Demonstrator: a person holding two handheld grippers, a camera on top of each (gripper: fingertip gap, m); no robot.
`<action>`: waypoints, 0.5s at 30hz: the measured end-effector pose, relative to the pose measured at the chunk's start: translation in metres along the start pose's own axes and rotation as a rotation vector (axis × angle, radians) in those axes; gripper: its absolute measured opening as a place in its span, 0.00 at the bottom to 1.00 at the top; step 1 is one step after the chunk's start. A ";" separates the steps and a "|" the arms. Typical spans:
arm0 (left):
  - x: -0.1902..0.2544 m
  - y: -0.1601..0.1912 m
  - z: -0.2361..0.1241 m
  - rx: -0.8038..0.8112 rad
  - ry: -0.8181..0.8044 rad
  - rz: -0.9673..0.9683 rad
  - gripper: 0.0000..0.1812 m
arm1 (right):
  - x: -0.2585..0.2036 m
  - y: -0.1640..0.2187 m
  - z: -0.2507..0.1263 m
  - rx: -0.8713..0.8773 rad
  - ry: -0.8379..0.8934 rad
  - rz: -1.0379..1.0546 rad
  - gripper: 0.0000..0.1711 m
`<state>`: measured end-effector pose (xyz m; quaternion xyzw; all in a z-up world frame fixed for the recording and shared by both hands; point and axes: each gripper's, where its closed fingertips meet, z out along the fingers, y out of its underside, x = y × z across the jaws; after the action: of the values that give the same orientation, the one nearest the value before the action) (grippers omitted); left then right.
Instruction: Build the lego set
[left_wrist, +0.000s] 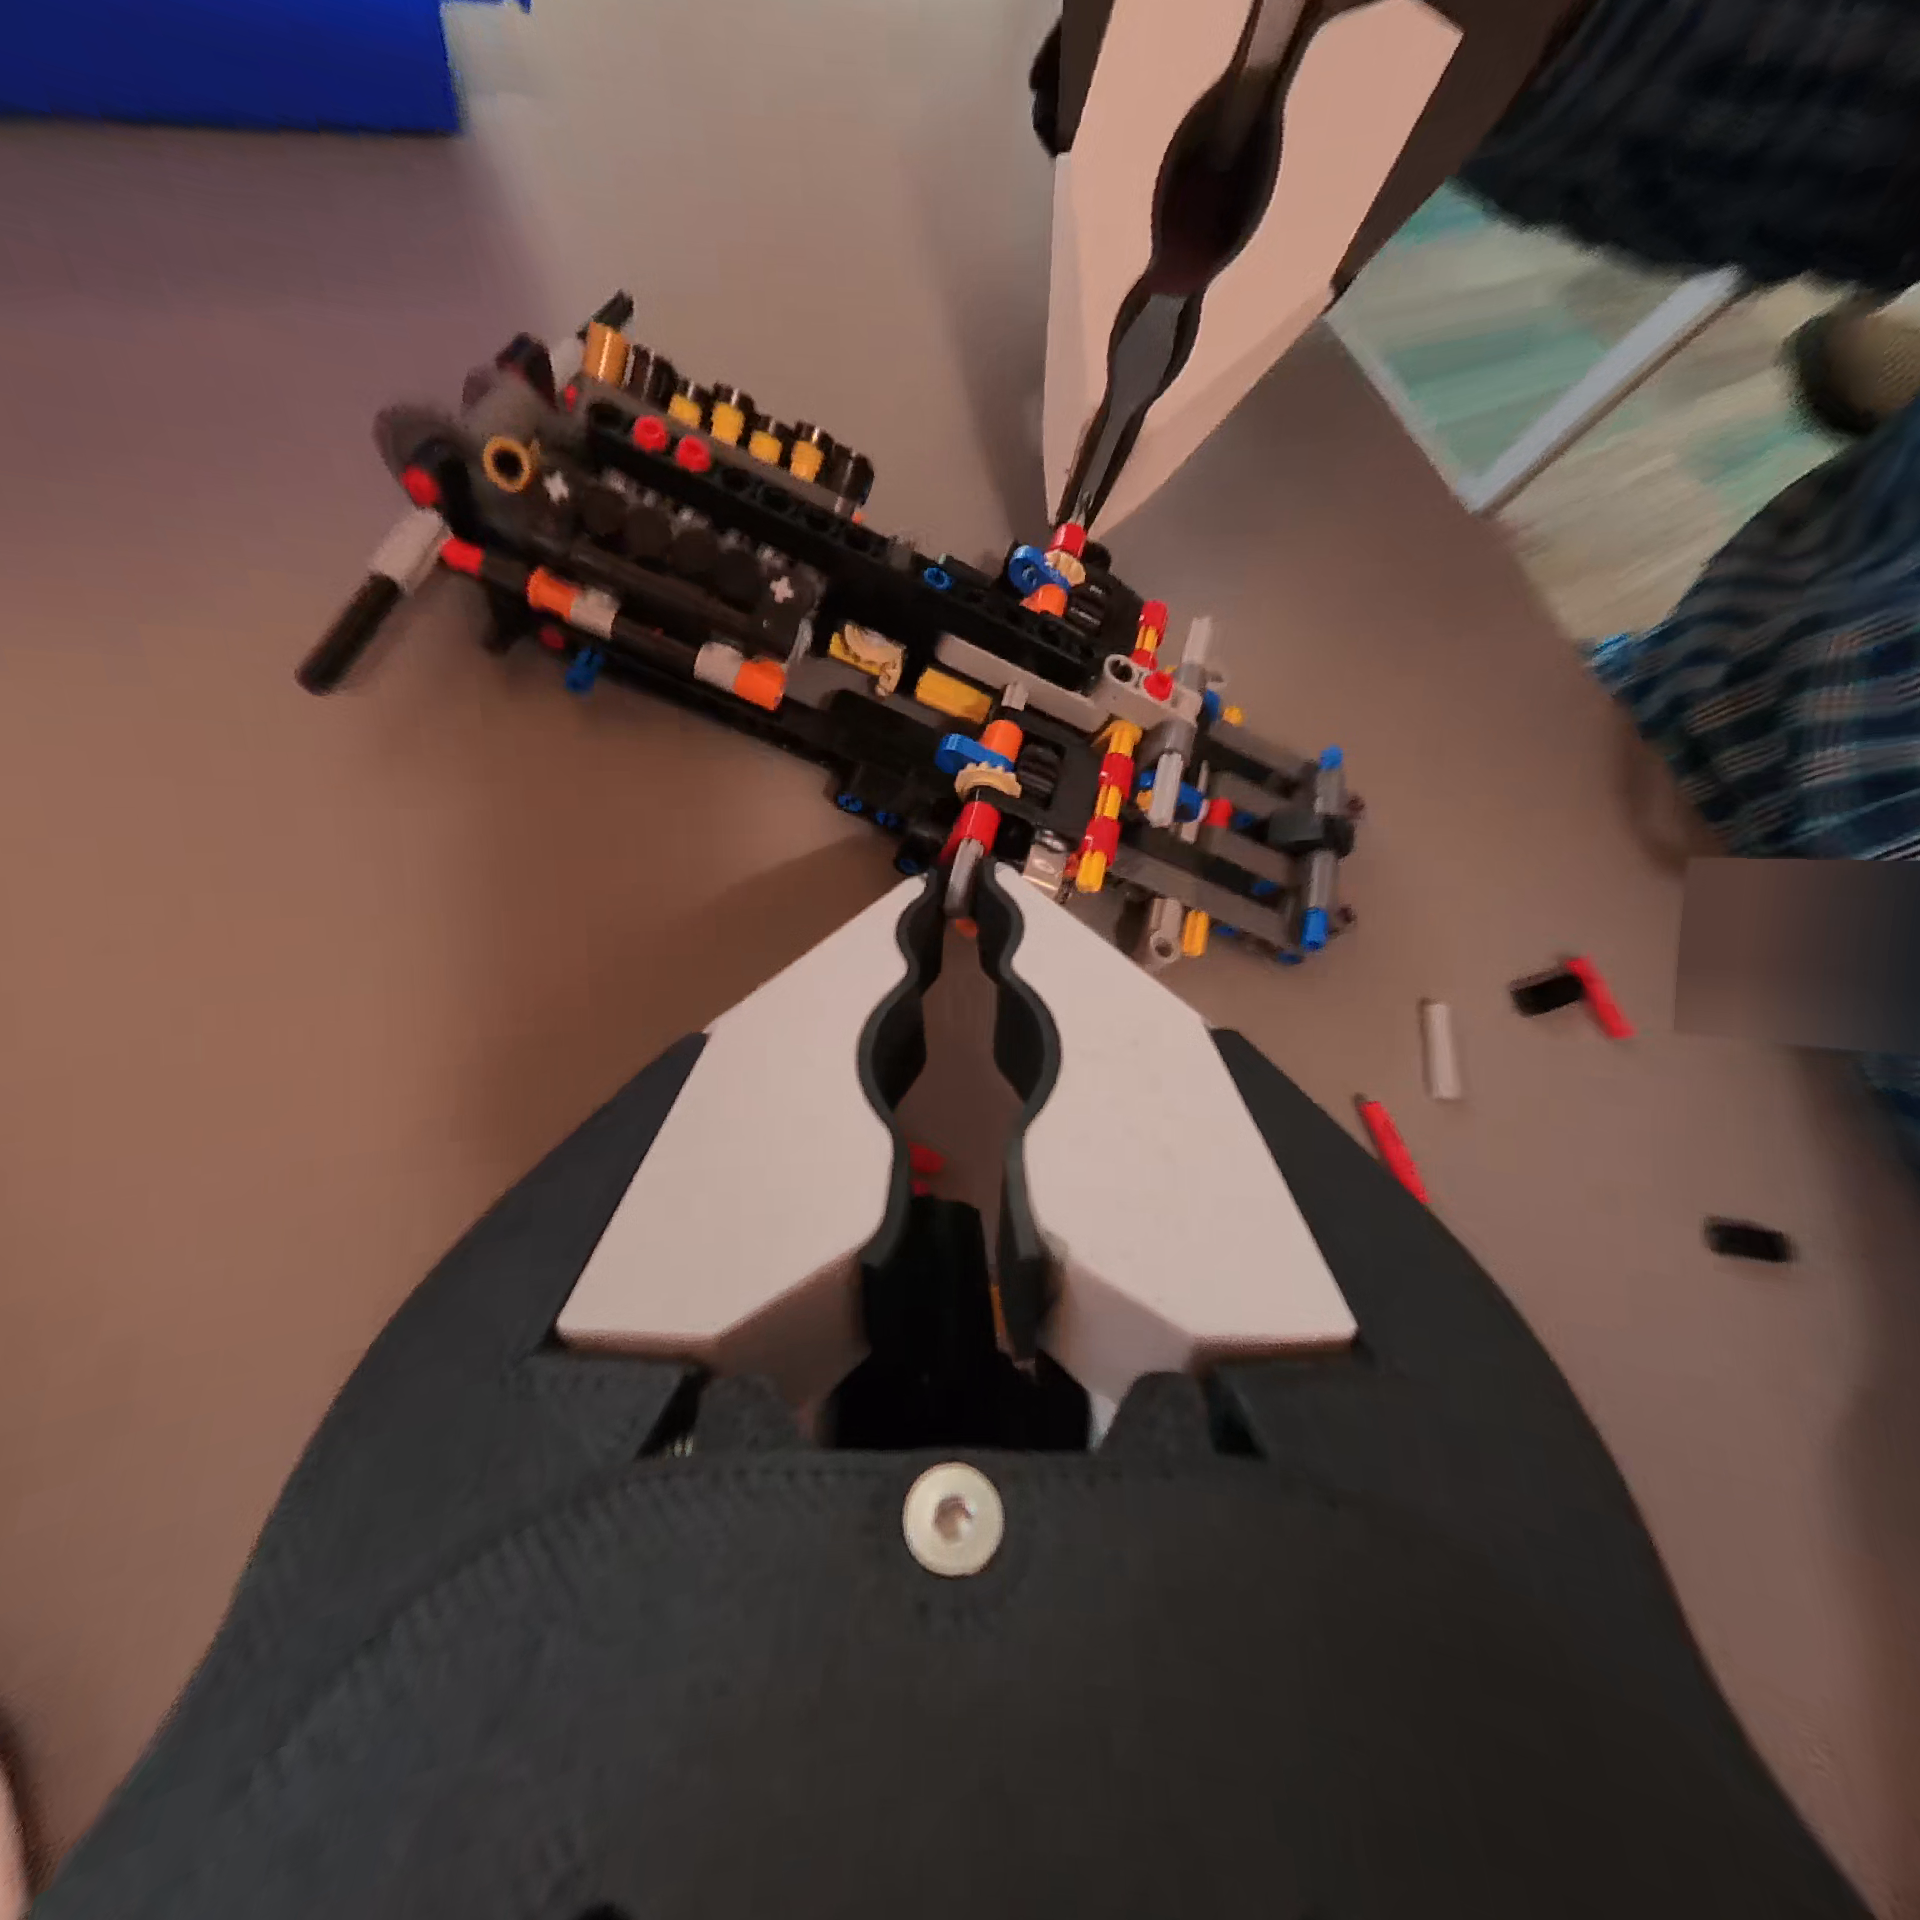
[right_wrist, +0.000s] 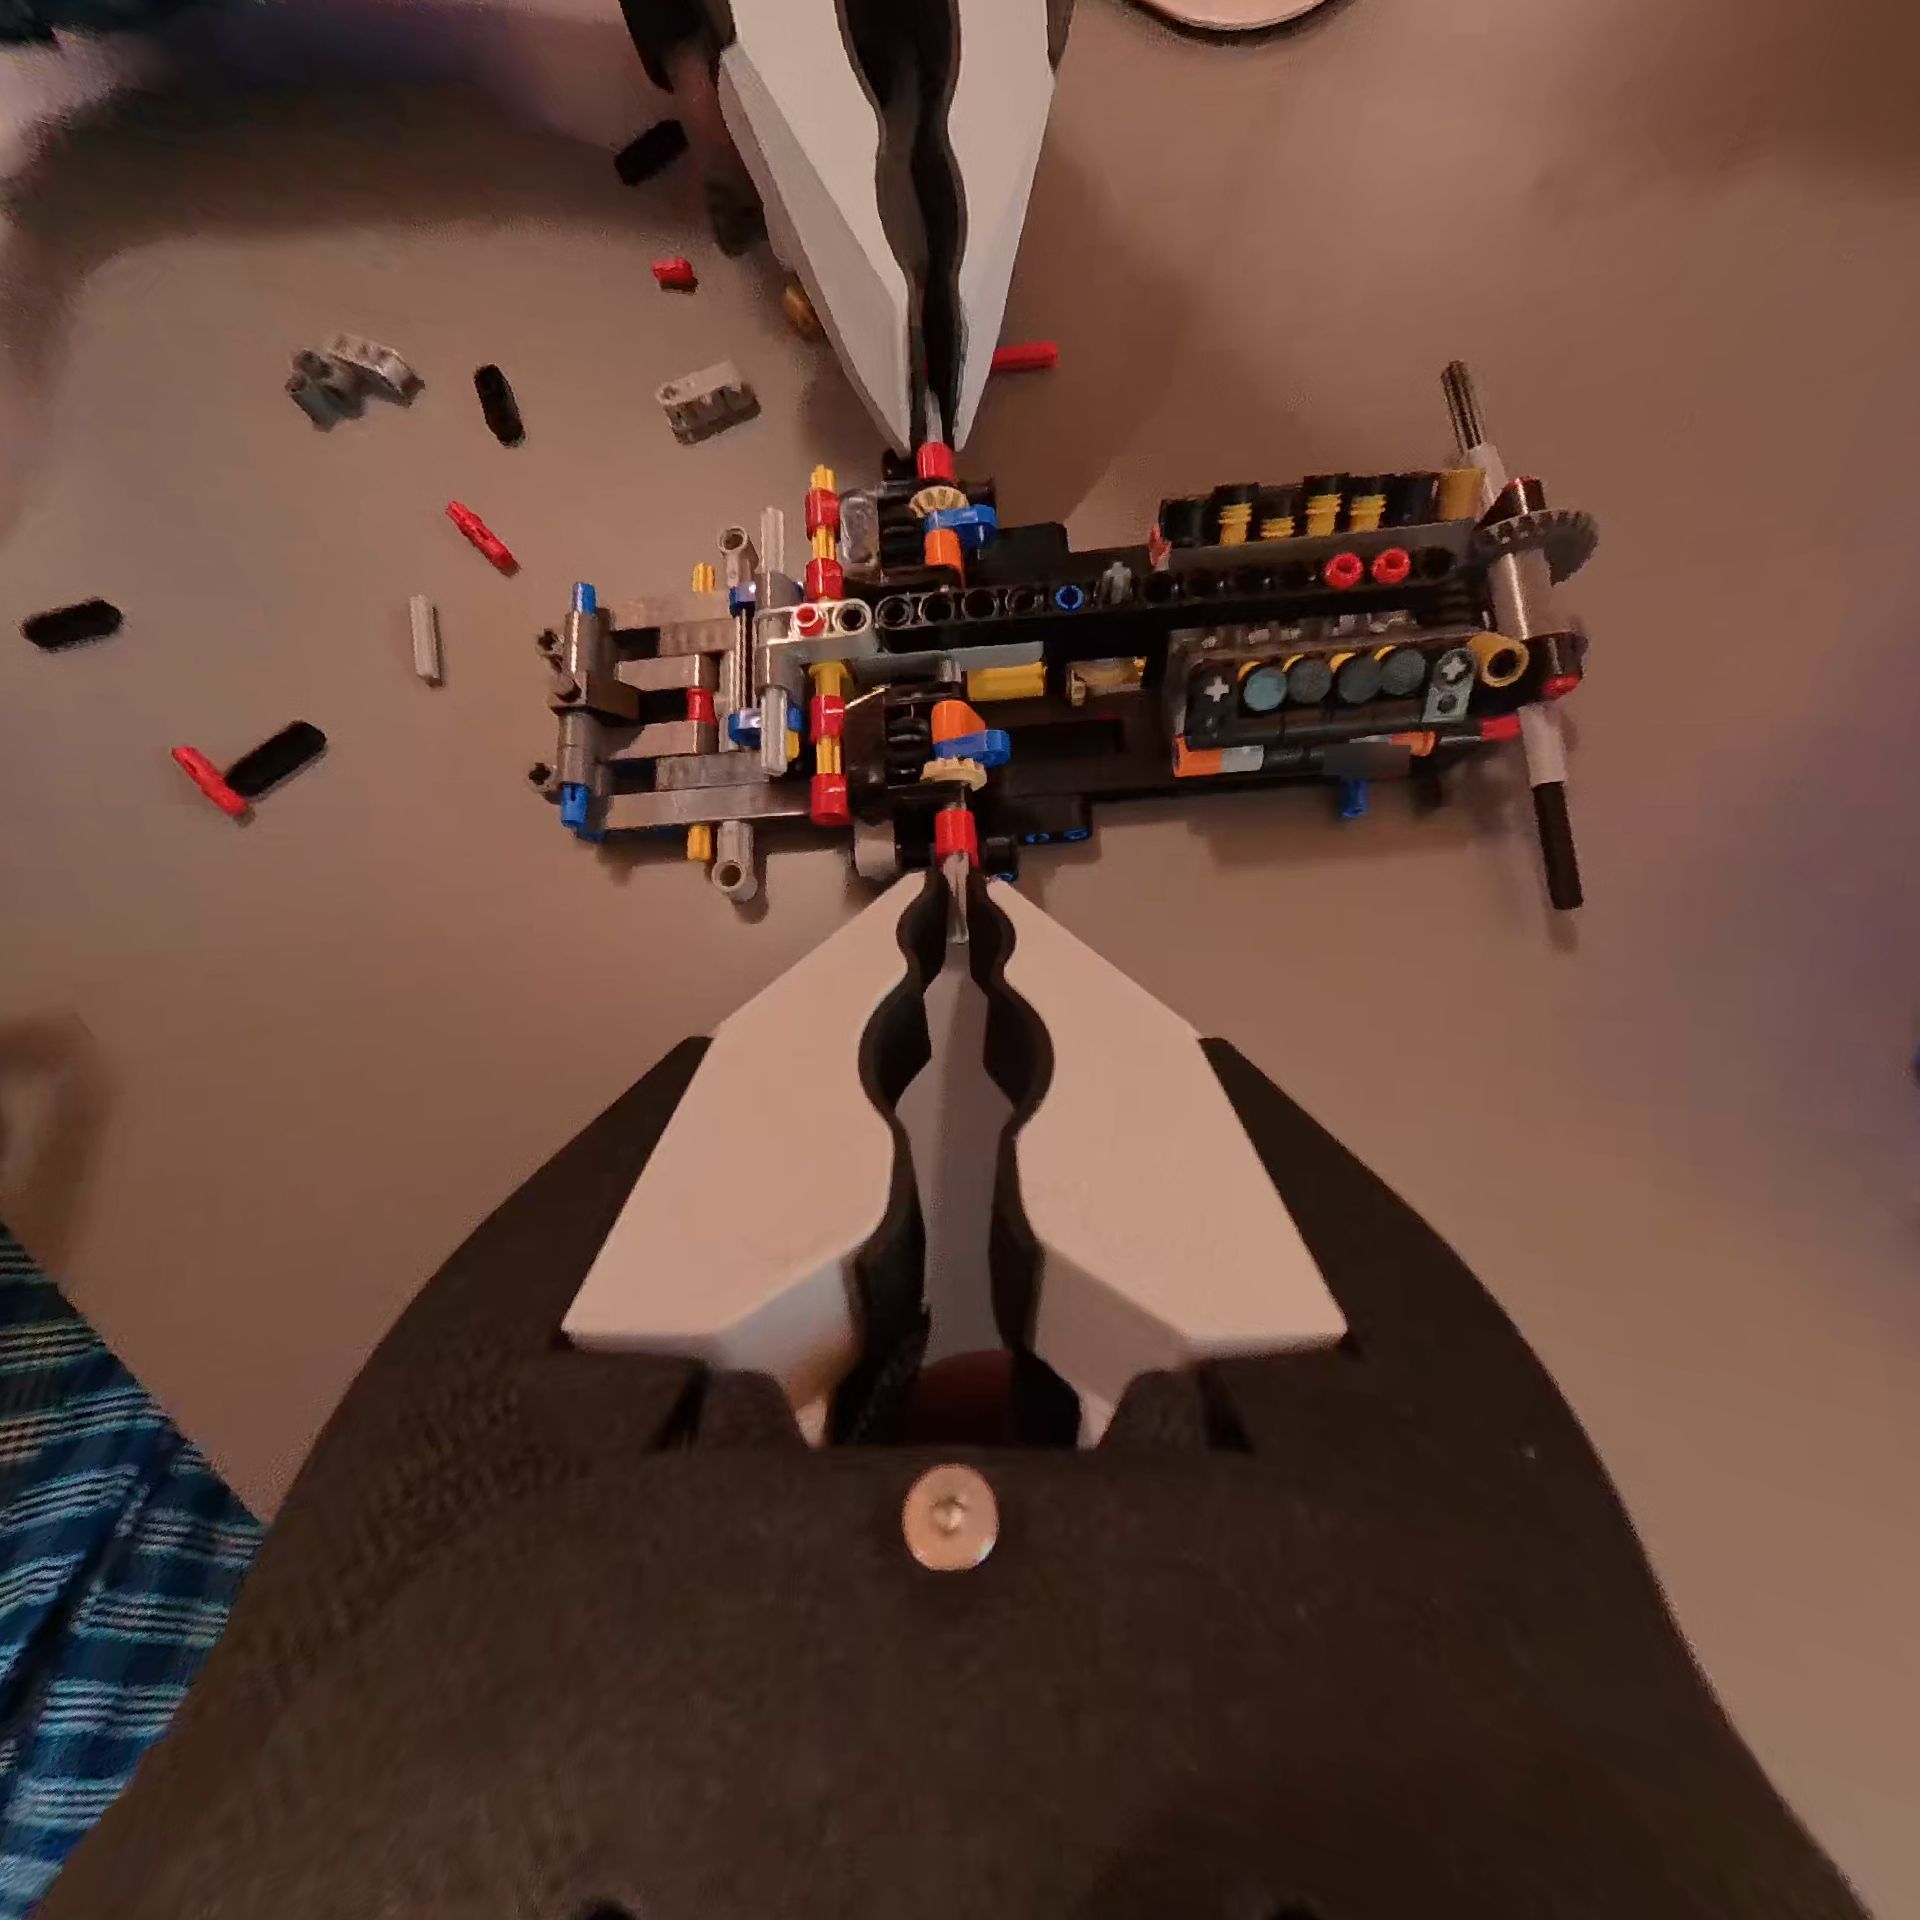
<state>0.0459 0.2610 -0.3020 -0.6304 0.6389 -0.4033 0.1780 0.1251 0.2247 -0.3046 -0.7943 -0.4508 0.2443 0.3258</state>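
A long black Lego Technic chassis (left_wrist: 831, 623) with yellow, red, blue and orange parts lies flat on the brown table; it also shows in the right wrist view (right_wrist: 1039, 644). My left gripper (left_wrist: 961, 896) is shut on the tip of a grey axle (left_wrist: 969, 868) that sticks out of the chassis side behind a red bush (left_wrist: 974, 826). My right gripper (right_wrist: 954, 896) is shut on the grey axle end (right_wrist: 957, 914) on the opposite side, behind another red bush (right_wrist: 953, 833). Each gripper faces the other across the chassis: the right one (left_wrist: 1075, 514) and the left one (right_wrist: 935, 431).
Loose parts lie on the table near the chassis's grey end: red pins (right_wrist: 481, 535), black connectors (right_wrist: 275, 756), grey bricks (right_wrist: 707, 400), a short grey axle (right_wrist: 424, 639). A blue box (left_wrist: 229, 62) stands far off. A person's plaid clothing (left_wrist: 1766, 675) is at the table edge.
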 end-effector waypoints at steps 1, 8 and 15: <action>0.000 0.000 0.000 -0.012 -0.038 0.046 0.03 | 0.000 0.000 0.000 -0.004 0.022 -0.026 0.00; 0.006 0.001 0.002 -0.080 -0.270 0.368 0.02 | 0.007 0.001 -0.003 -0.051 0.245 -0.286 0.00; 0.009 -0.002 0.002 -0.152 -0.512 0.640 0.01 | 0.009 0.001 -0.006 -0.096 0.447 -0.576 0.01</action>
<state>0.0470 0.2521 -0.2990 -0.4911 0.7658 -0.1098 0.4004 0.1345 0.2307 -0.3025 -0.6830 -0.5845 -0.0583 0.4341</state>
